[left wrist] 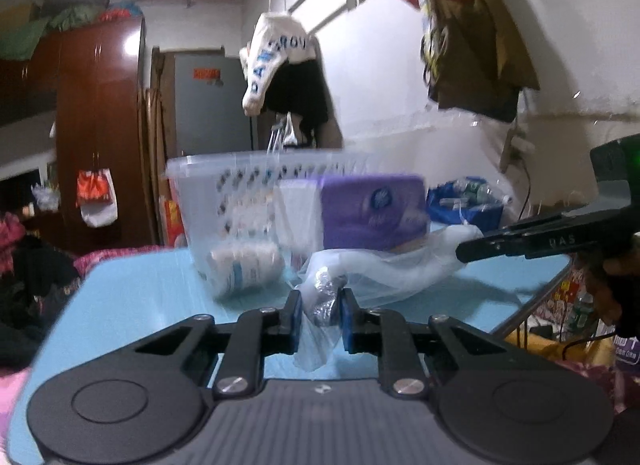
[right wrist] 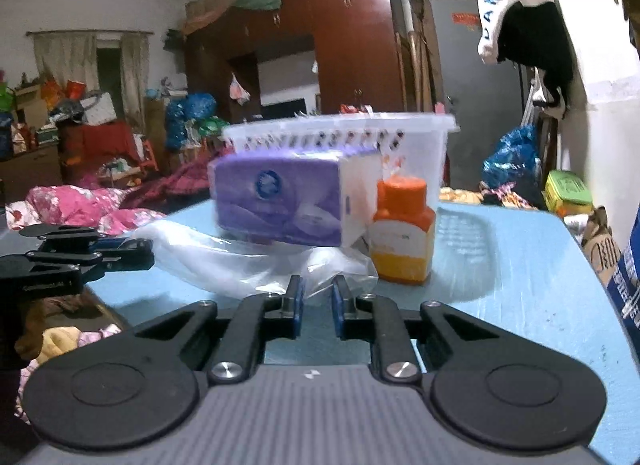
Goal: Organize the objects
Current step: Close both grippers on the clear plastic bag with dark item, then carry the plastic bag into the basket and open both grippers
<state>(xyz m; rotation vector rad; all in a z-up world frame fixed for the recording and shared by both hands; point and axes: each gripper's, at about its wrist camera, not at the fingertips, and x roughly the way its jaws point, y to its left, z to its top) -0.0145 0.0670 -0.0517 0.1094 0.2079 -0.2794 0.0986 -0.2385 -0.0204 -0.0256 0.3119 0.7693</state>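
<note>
We work at a light blue bench (right wrist: 520, 265). Our left gripper (left wrist: 320, 307) has its jaws clamped on a bunched edge of a clear plastic bag (left wrist: 384, 271); the crumpled film fills the gap between the blue pads. The bag spreads flat across the bench toward the purple tissue pack (left wrist: 374, 213), which looks to be resting partly on it.

Our right gripper (right wrist: 318, 299) sits low at the bag's other edge. Its jaws are narrowly apart, and film appears to lie in the gap, but we cannot tell whether it is gripped or only lying there. Best guess: pinching two edges lets us spread the mouth, or lift the bag without it collapsing.

Just right of the tissue pack stands an orange-capped bottle (right wrist: 402, 231), upright, at the bag's fringe. Behind both sits a clear perforated basket (right wrist: 420, 145), open side up, likely the destination for loose items. From the left view a white bottle (left wrist: 246, 265) lies on its side at the basket's near wall; whether inside or against it we cannot say.

Risk: thin film tears or slips if the two grippers pull apart unevenly.
</note>
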